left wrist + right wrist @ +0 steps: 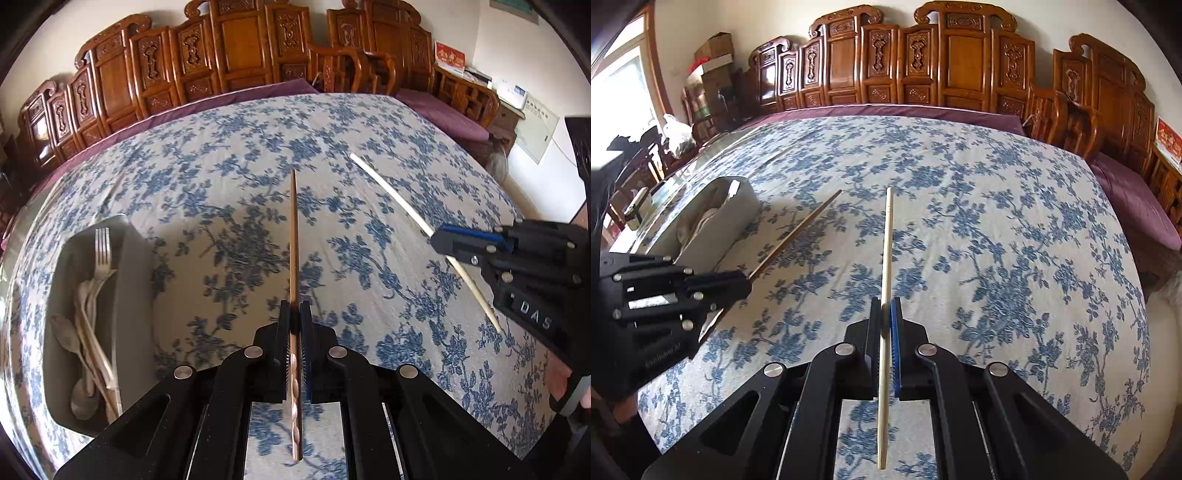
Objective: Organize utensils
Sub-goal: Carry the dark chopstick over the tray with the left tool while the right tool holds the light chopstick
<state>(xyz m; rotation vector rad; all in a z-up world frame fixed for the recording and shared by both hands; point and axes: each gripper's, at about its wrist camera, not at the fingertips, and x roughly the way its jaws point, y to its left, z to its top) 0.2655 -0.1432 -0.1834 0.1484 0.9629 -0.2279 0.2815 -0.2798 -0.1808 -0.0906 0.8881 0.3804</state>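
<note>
My left gripper (294,308) is shut on a brown chopstick (294,236) that points straight ahead above the tablecloth; it also shows in the right wrist view (798,232), held by the left gripper (748,282). My right gripper (886,306) is shut on a pale chopstick (887,243), which also shows in the left wrist view (391,199), held by the right gripper (437,240). A grey tray (135,295) at the left holds a fork (102,254), spoons (70,339) and other utensils. The tray also shows in the right wrist view (738,218).
The table is covered by a blue-flowered white cloth (240,147). Carved wooden chairs (236,48) with purple cushions line the far side. A glass edge and clutter lie beyond the tray at the left (639,206).
</note>
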